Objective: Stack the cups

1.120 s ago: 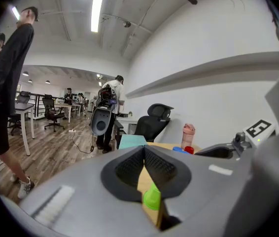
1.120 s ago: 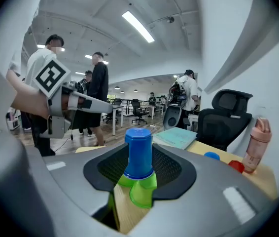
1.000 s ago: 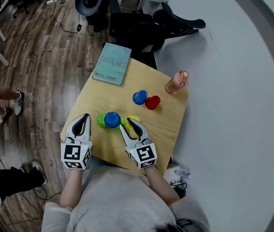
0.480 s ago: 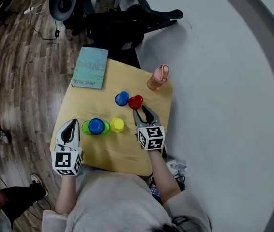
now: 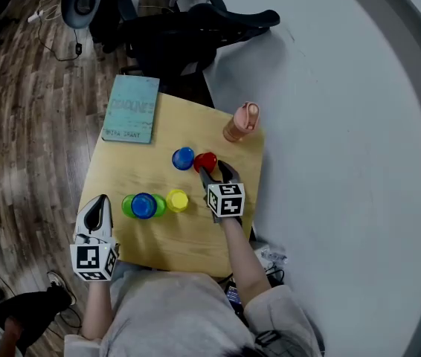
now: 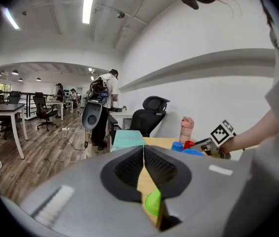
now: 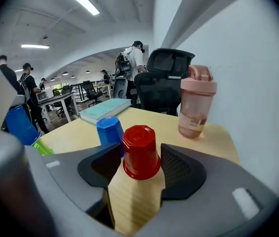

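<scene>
A red cup [image 7: 139, 144] stands upside down on the wooden table [image 5: 195, 236], between the wide jaws of my right gripper [image 7: 140, 158]. The jaws have just been opening and the pads do not press on it. A blue cup [image 7: 110, 129] stands just behind it on the left. In the head view my right gripper [image 5: 214, 171] is at the red cup [image 5: 206, 161], next to the blue cup [image 5: 183, 158]. A yellow cup [image 5: 177, 200] stands beside a blue cup [image 5: 143, 205] that sits on a green one [image 5: 127, 206]. My left gripper [image 5: 96, 213] is shut and empty at the near left edge.
A teal book [image 5: 132, 118] lies at the table's far left corner. A pink bottle [image 5: 240, 122] stands at the far right corner, close behind the red cup. A black office chair [image 5: 188, 32] is beyond the table. The table's right edge is near the white wall.
My right gripper has moved from beside the yellow cup to the right and farther out, and opened around the red cup. The left gripper has drawn back a little toward the near left edge.
</scene>
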